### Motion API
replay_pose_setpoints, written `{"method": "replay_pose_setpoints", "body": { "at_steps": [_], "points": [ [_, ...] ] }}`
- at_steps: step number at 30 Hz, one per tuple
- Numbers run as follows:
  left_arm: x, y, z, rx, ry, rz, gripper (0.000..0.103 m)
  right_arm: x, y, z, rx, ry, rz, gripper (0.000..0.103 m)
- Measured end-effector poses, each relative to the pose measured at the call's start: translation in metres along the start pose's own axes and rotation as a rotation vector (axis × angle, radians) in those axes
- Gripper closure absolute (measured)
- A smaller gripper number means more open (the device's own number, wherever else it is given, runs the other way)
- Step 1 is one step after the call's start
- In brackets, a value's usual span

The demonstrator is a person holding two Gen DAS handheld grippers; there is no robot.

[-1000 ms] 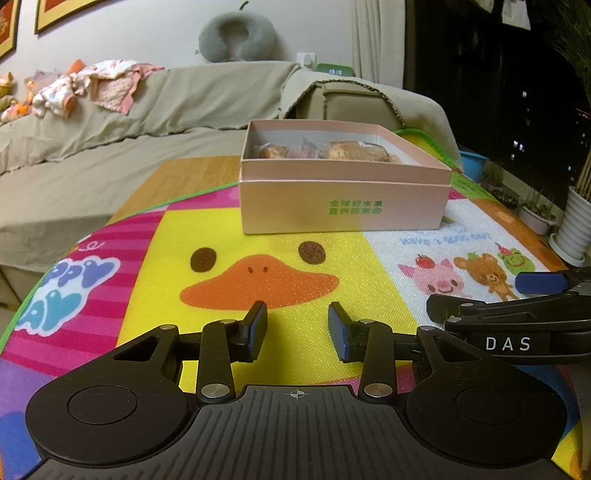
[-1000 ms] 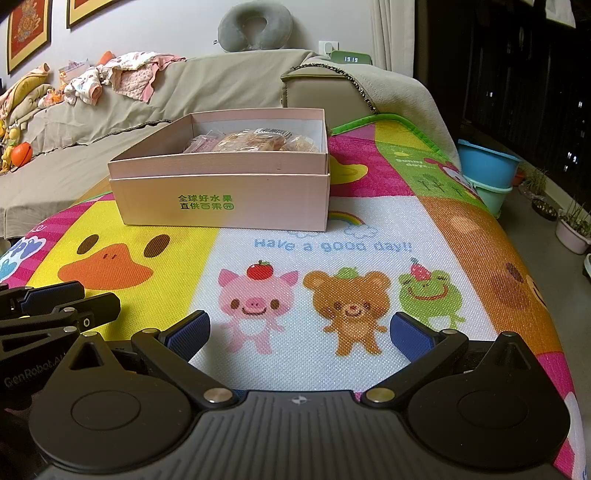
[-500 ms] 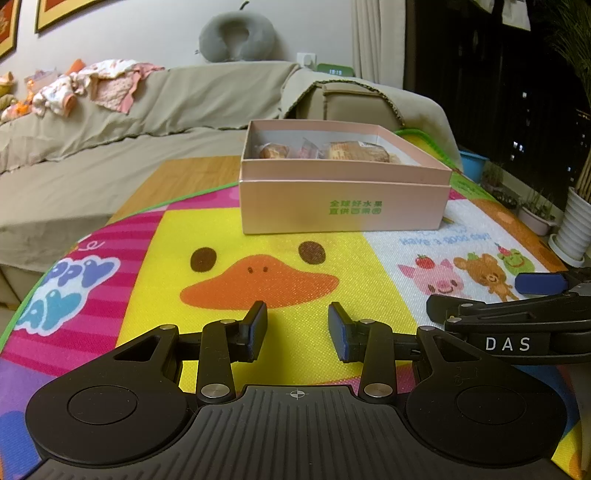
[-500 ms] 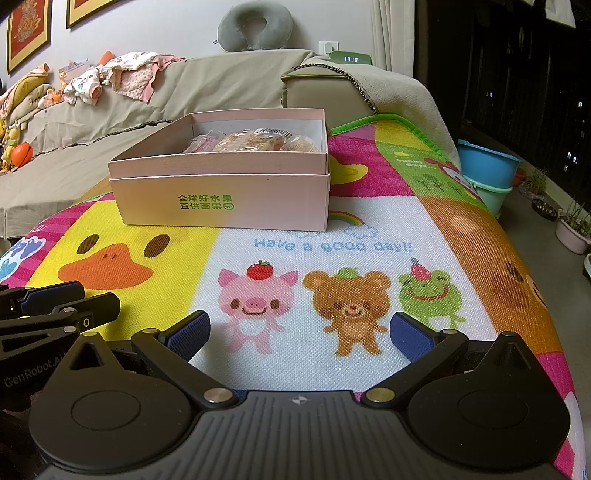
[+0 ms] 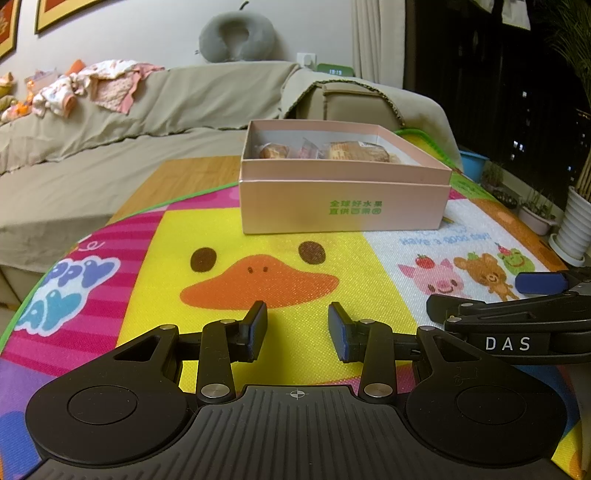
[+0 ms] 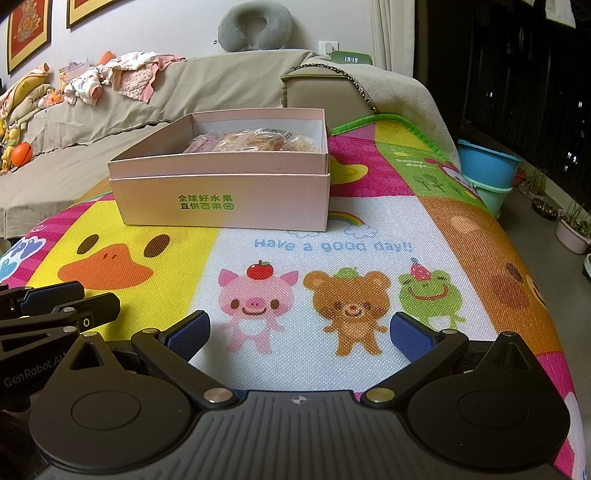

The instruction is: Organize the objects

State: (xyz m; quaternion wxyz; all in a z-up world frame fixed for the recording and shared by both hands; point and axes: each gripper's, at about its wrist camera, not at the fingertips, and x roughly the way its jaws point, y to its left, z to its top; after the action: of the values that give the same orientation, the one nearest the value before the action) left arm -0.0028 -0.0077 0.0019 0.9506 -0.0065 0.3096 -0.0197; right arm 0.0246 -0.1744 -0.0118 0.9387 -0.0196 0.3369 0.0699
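Hovering low over the cartoon play mat [image 5: 258, 236], the left gripper [image 5: 297, 330] has its two fingers partly apart with nothing between them, only the yellow duck panel showing through the gap. Its blue pads [image 5: 339, 336] sit exactly where they sat a second ago, and the gap is unchanged. Just to its right, the right gripper [image 6: 299, 330] is spread much wider, its blue-padded fingers [image 6: 412, 334] splayed out over the pig and bear prints, and it too grips nothing. Neither tool has shifted against the mat's pictures since the earlier frames; each shows at the edge of the other's view in the same spot as before.

Farther along the mat stands the pink box [image 5: 343, 206], open at the top, with green lettering on its near wall. It rests flat on the mat, its near wall running from behind the duck's eyes to beside the rainbow print, well apart from both grippers. Inside it, toward the back, lie several wrapped snacks [image 6: 255, 142], golden-brown under clear wrappers; how many there are cannot be told. Box and contents look the same as they did a second ago.

Beyond the mat's far edge runs a sofa [image 5: 110, 147] under a beige cover, with a heap of small clothes [image 6: 122, 75] on its backrest and a grey neck pillow [image 6: 255, 26] perched above. To the right, on the floor, sit stacked blue tubs [image 6: 487, 177]. Nothing back there has changed either.
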Motion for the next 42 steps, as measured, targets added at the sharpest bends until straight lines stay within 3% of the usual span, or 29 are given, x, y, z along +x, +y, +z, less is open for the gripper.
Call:
{"method": "replay_pose_setpoints", "body": {
  "at_steps": [42],
  "points": [
    [-0.0002, 0.0002, 0.0001, 0.002, 0.002, 0.000, 0.063, 0.0001, -0.0002, -0.0002, 0.000, 0.000, 0.000, 0.000]
  ]
}}
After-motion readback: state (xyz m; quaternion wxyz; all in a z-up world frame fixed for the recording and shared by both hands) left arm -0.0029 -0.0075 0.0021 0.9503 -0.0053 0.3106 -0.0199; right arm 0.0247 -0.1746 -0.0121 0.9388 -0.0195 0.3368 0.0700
